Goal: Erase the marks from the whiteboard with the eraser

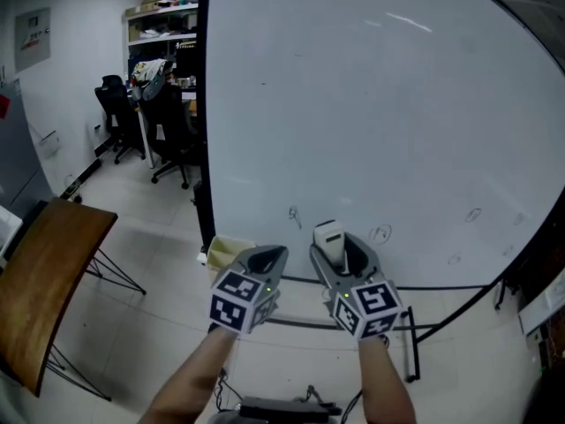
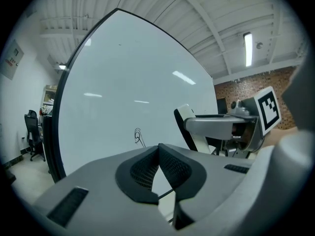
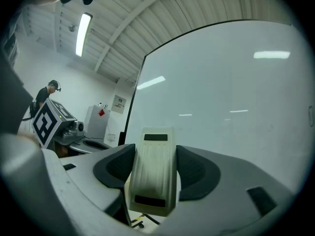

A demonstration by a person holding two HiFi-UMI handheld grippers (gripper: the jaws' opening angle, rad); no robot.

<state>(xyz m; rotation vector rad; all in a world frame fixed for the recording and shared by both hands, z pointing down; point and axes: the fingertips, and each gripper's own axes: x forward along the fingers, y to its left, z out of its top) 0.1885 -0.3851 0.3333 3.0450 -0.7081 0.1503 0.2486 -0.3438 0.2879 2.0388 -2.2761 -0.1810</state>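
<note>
Pale office floor and a few black chairs (image 1: 168, 122) lie off to the left; nearly everything else is whiteboard (image 1: 371, 104). The right tool (image 1: 340, 253) is clenched on the eraser (image 1: 328, 235), a pale block gripped by its two sides. Its long axis runs along the jaws and points up and ahead at the board. The right gripper view shows it standing out past the fingertips with the board surface straight beyond it, but whether it touches the board I cannot tell.

Out from the eraser's tip, a small circled mark (image 1: 380, 233) sits just to the right and a little squiggle (image 1: 294, 215) just to the left, both low on the board. Fainter circles (image 1: 474, 214) lie further right, well apart from it. The nearest work is therefore a short sideways sweep either way, and the right hand is the one to do it.

The left tool (image 1: 267, 259) hangs beside it, pinched closed on nothing and nearer the squiggle — though it carries no eraser.
</note>
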